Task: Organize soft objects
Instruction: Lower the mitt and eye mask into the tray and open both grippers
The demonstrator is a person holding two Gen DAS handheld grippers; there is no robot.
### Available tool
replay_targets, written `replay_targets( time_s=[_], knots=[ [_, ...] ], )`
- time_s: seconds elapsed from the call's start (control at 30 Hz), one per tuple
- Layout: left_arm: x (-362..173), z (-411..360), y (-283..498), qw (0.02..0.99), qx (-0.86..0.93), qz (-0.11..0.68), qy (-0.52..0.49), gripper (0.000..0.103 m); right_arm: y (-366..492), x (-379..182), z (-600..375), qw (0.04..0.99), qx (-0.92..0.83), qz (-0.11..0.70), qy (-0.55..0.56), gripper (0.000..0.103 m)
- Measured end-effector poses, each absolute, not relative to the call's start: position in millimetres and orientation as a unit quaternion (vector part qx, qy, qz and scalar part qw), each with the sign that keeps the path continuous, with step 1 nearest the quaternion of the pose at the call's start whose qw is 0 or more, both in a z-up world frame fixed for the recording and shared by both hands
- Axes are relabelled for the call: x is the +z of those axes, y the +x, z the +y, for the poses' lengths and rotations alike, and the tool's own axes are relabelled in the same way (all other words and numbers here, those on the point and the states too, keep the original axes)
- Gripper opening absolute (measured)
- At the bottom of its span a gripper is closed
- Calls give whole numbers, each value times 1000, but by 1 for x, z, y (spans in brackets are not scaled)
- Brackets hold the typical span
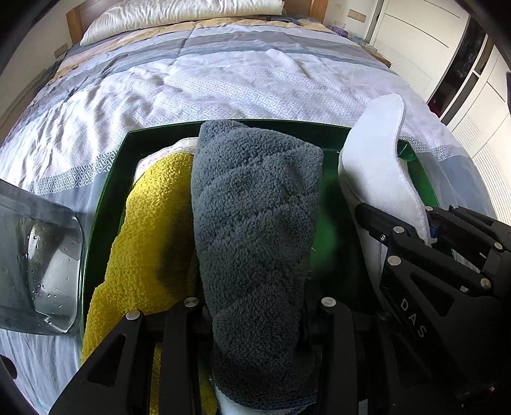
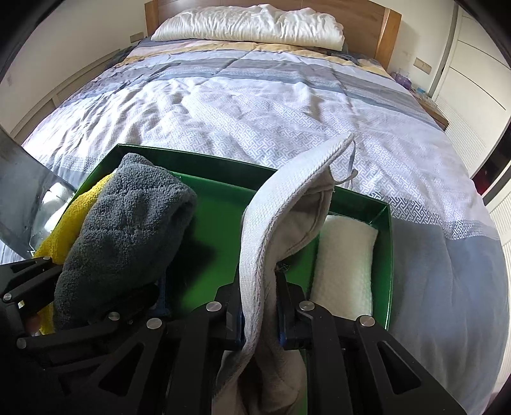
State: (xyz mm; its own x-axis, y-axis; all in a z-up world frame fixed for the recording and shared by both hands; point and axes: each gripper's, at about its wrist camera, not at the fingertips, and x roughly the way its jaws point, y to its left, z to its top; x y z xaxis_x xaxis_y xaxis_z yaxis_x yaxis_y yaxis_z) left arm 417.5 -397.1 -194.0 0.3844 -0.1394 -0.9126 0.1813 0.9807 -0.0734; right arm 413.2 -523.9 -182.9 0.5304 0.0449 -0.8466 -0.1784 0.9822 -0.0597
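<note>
A green tray (image 1: 287, 126) (image 2: 220, 223) lies on the bed. My left gripper (image 1: 255, 319) is shut on a rolled grey fluffy towel (image 1: 255, 207) (image 2: 127, 230), which hangs over the tray's left half beside a yellow towel (image 1: 150, 230) (image 2: 70, 220) lying in the tray. Over the tray's right half, my right gripper (image 2: 260, 303) (image 1: 424, 230) is shut on a white-grey waffle towel (image 2: 271, 223) (image 1: 377, 159) that stands up between its jaws. A folded white towel (image 2: 345, 261) rests against the tray's right wall.
A clear plastic lid (image 1: 41, 265) (image 2: 32, 198) lies left of the tray. The patterned blue-grey quilt (image 2: 255, 111) stretches back to a white pillow (image 2: 249, 25) and a wooden headboard (image 2: 386, 32). White wardrobes (image 2: 472, 64) stand on the right.
</note>
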Motion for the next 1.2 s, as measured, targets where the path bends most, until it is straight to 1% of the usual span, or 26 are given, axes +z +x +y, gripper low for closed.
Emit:
replay_targets(
  time_s=[0.13, 0.2, 0.27, 0.4, 0.43, 0.5, 0.6, 0.7, 0.83, 0.9, 1.07, 1.2],
  knots=[
    [-193, -397, 417, 832, -101, 545, 17, 32, 414, -183, -525, 872, 61, 481, -64, 19],
    [-193, -397, 417, 832, -102, 545, 16, 34, 414, -183, -526, 873, 60, 480, -62, 22],
    [-193, -396, 416, 832, -103, 545, 14, 35, 414, -182, -527, 872, 59, 482, -60, 23],
    [-193, -391, 416, 833, -97, 544, 13, 44, 413, -181, -530, 873, 52, 482, -61, 31],
    [-193, -391, 416, 833, -97, 545, 11, 45, 413, -180, -531, 872, 52, 482, -59, 32],
    [-191, -391, 416, 834, -93, 543, 11, 53, 411, -177, -532, 874, 48, 480, -62, 33],
    [-188, -391, 415, 839, -93, 536, 14, 59, 408, -172, -533, 875, 48, 477, -65, 35],
    [-183, -393, 413, 845, -89, 527, 23, 61, 405, -167, -534, 877, 49, 474, -65, 35],
    [-174, -394, 410, 855, -82, 511, 38, 62, 401, -160, -536, 881, 47, 466, -58, 41],
    [-169, -393, 407, 861, -76, 500, 45, 65, 399, -158, -536, 883, 46, 463, -56, 45],
    [-159, -390, 404, 869, -73, 487, 51, 66, 391, -147, -535, 887, 41, 457, -56, 46],
    [-147, -389, 400, 873, -79, 479, 44, 67, 379, -132, -536, 892, 30, 448, -53, 49]
  ],
)
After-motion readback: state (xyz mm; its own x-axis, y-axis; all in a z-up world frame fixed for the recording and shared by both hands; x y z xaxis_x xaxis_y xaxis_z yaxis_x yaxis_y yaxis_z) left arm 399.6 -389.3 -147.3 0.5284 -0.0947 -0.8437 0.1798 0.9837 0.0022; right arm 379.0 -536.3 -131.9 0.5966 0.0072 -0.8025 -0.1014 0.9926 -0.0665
